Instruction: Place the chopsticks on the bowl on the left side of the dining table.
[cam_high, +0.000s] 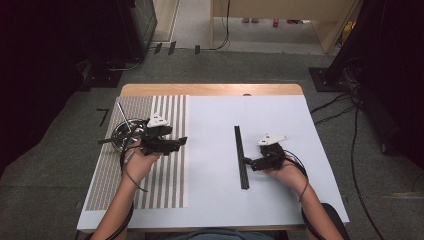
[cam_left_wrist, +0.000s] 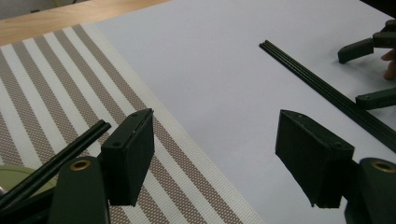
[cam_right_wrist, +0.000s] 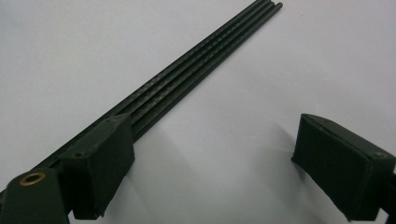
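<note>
While level, both tongs (cam_high: 181, 141) (cam_high: 246, 163) agape.

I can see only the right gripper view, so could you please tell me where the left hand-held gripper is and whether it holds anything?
Observer: The left hand-held gripper is over the striped mat on the person's left, jaws open, nothing between them.
Operator: Thank you. Is anything else on that mat?
Observer: Yes, a round container with thin rods leaning in it sits just beside that gripper.
</note>
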